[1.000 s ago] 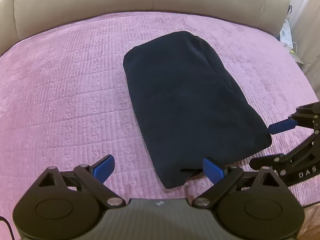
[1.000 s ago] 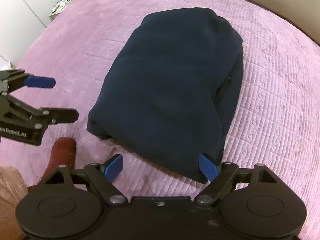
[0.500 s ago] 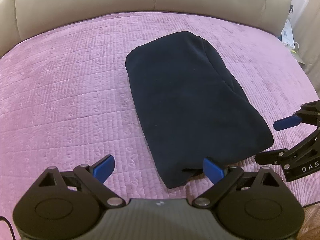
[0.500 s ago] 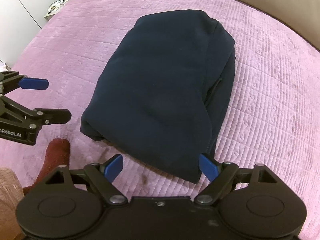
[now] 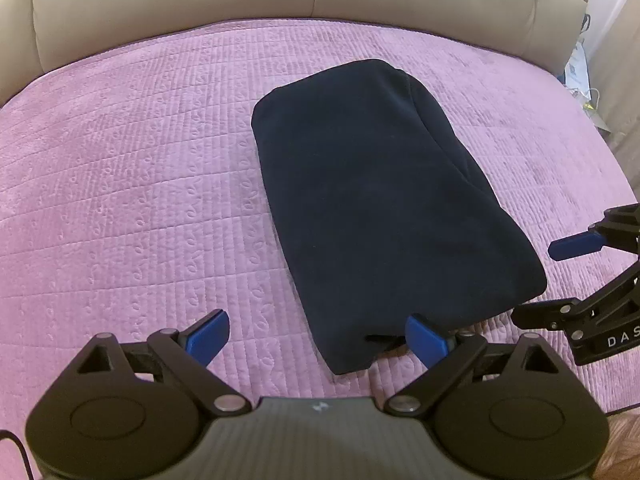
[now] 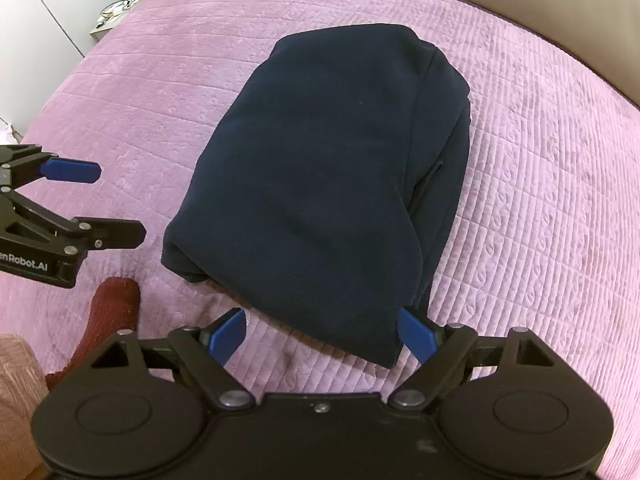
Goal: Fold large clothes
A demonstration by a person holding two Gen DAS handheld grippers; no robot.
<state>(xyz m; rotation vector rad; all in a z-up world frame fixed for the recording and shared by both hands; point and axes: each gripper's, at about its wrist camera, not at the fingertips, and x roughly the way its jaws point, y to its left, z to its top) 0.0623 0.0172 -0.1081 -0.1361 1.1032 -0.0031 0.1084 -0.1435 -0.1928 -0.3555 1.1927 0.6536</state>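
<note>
The dark navy garment (image 5: 380,208) lies folded into a thick oblong bundle in the middle of the pink quilted bedspread (image 5: 132,184), long axis running away from both cameras, far end toward the beige padded headboard (image 5: 180,4). Along its right side a second layer shows as a stepped edge (image 6: 444,168), and at the near-left corner (image 6: 188,268) the folded layers bulge out.

The left gripper (image 5: 318,334) is spread wide and empty, its blue fingertips (image 5: 208,334) poised just off the bundle's near end; the right-hand tip (image 5: 426,338) overlaps the cloth edge in this view, contact unclear. The right gripper (image 6: 320,332) is likewise wide apart and holding nothing, tips either side of the near corner of the garment, whether touching cannot be told.

Open quilt stretches on every side of the bundle, broadest to the left. In the right wrist view a dark red sock (image 6: 112,312) and a bit of pinkish cloth (image 6: 16,384) sit at the lower left, cut off by the frame. Clutter beyond the bed edges is too small to make out.
</note>
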